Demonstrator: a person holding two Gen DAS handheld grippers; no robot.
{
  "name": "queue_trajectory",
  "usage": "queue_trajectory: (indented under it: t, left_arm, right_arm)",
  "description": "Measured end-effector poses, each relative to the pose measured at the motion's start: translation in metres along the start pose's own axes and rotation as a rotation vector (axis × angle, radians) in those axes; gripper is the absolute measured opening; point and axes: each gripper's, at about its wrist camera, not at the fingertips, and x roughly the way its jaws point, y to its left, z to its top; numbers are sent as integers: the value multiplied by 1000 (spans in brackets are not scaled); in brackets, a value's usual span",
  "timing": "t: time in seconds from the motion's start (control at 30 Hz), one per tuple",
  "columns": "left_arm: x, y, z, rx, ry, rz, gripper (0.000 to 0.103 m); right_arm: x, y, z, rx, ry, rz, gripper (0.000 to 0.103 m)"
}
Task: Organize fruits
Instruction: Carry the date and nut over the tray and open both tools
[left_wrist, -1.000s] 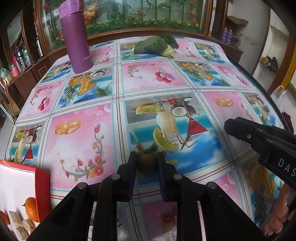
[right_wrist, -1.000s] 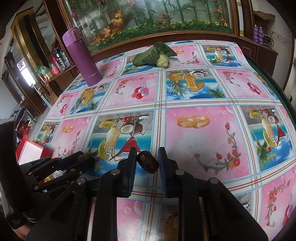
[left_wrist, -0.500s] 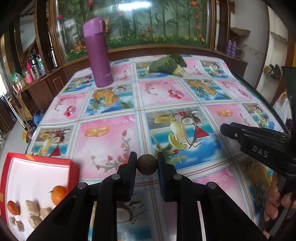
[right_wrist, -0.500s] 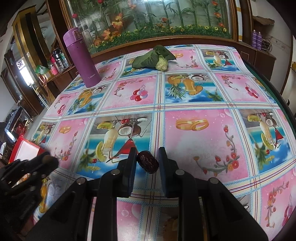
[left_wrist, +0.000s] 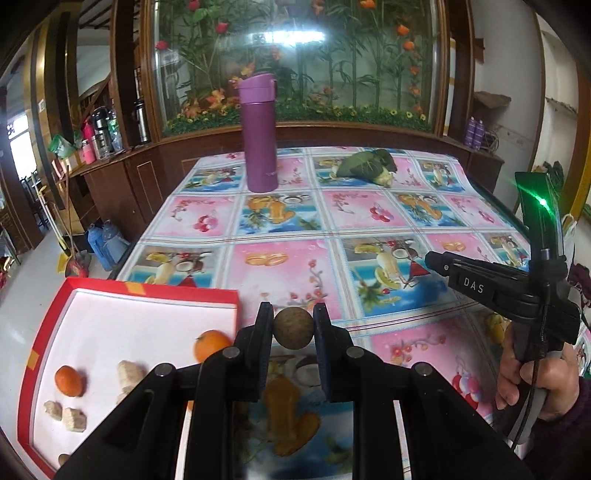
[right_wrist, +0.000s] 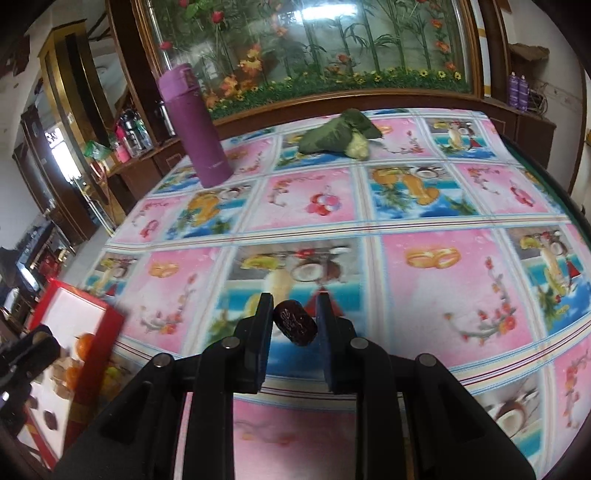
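Both grippers are closed on fruit: left gripper (left_wrist: 293, 326) pinches a round brown fruit (left_wrist: 293, 328), right gripper (right_wrist: 294, 325) a dark date (right_wrist: 295, 326) (glossy), red tray (left_wrist: 144, 288) lower left.

Dark wooden cabinets (left_wrist: 122, 181) and a glass-fronted plant display (left_wrist: 295, 62) line the walls.

The red box (left_wrist: 44, 328) runs off the lower left edge of the left wrist view, and the left gripper (left_wrist: 293, 328) covers its near right corner. Beside that box in the right wrist view, the orange fruits (right_wrist: 81, 347) are smeared by blur, and the small dark pieces (right_wrist: 50, 419) are too indistinct to identify.
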Motion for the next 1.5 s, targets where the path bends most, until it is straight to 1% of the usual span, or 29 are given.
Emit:
queue_trajectory:
  t: [0.17, 0.4, 0.53, 0.73, 0.87, 1.03, 1.17, 1.27, 1.37, 1.5]
  left_arm:
    - [-10, 28, -8, -43, -7, 30, 21]
    - [-23, 75, -27, -111, -3, 82, 21]
    - [-29, 107, -47, -157, 18, 125, 21]
    - [-43, 154, -76, -239, 46, 207, 21]
    - [-50, 176, -84, -274, 46, 261, 21]
    - [-49, 197, -90, -308, 48, 303, 21]
    - [-48, 199, -95, -313, 55, 289, 21]
    - [-47, 188, -97, -287, 58, 248, 21]
    - [-47, 175, -97, -249, 63, 212, 21]
    - [-42, 166, -100, -226, 79, 185, 21]
  right_arm:
    - [4, 41, -5, 35, 15, 133, 26]
    - [0, 109, -24, -59, 1, 258, 26]
    - [-5, 137, -35, -121, -9, 312, 26]
    - [-8, 174, -50, -203, 15, 380, 26]
    - [-9, 196, -59, -241, 36, 432, 26]
    - [-15, 228, -76, -311, 69, 507, 26]
    - [-18, 253, -94, -402, 119, 569, 26]
    - [-19, 266, -108, -461, 156, 592, 26]
    - [-16, 271, -117, -499, 180, 582, 26]
    - [-9, 268, -118, -493, 219, 581, 26]
